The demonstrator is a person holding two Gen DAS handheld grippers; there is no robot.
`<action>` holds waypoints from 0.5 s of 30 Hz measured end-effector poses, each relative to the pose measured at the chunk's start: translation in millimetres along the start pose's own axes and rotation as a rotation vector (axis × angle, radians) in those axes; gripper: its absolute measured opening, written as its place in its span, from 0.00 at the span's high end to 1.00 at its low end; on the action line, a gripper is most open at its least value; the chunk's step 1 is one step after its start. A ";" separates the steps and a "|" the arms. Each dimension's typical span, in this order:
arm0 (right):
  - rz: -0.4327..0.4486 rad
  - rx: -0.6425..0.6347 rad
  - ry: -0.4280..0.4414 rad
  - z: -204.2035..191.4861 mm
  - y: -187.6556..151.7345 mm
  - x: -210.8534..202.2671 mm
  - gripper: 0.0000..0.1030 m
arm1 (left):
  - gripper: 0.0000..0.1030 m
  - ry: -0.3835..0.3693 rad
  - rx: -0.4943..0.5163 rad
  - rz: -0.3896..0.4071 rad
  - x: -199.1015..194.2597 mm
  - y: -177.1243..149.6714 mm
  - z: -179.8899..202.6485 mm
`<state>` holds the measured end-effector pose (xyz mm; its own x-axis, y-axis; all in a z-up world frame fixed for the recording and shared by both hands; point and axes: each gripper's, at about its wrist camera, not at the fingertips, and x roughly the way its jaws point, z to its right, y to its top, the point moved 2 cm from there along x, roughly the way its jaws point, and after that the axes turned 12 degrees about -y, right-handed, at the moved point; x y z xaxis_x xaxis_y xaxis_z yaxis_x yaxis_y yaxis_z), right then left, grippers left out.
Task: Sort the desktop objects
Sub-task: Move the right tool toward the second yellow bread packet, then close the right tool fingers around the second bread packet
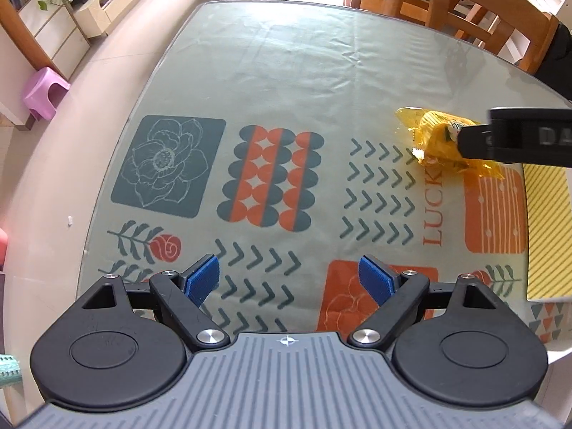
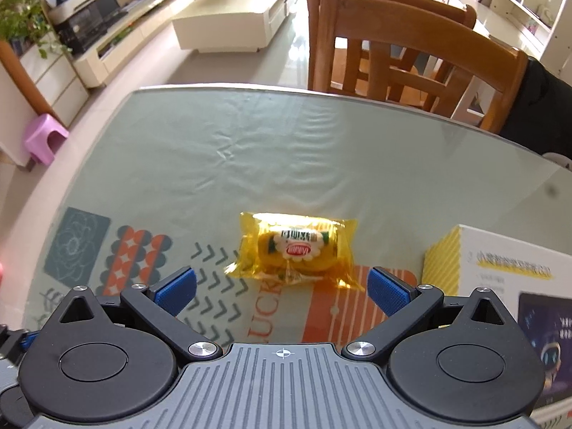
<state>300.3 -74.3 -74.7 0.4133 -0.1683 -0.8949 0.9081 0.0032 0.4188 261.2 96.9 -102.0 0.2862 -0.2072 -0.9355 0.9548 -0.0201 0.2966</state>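
Observation:
A yellow snack packet (image 2: 296, 250) lies on the patterned tablecloth, just ahead of my right gripper (image 2: 282, 291), whose blue pads are wide open and empty. The packet also shows in the left wrist view (image 1: 438, 139), far right, partly hidden by the black body of the right gripper (image 1: 518, 137). My left gripper (image 1: 289, 279) is open and empty, low over the chevron pattern near the table's front. A white box with yellow stripes (image 2: 500, 279) stands right of the packet; it also shows in the left wrist view (image 1: 547, 232).
The glass-topped table (image 1: 286, 71) has a rounded far edge. Wooden chairs (image 2: 411, 57) stand behind the far right side. A purple stool (image 1: 44, 94) sits on the floor to the left.

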 end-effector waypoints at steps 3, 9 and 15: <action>-0.009 -0.013 -0.021 -2.4 5.1 13.6 0.00 | 0.00 -0.006 -0.006 -0.005 7.6 5.1 -1.5; -0.018 -0.026 -0.042 -6.3 12.9 34.0 0.00 | 0.00 0.001 0.005 -0.002 21.1 19.8 -4.9; -0.018 -0.028 -0.062 -9.7 16.1 52.8 0.00 | 0.00 0.012 0.020 0.015 29.4 36.8 -9.4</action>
<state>337.4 -73.5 -116.7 0.3928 -0.2290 -0.8906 0.9172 0.0270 0.3976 305.5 99.3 -120.3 0.3014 -0.1962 -0.9331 0.9487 -0.0364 0.3141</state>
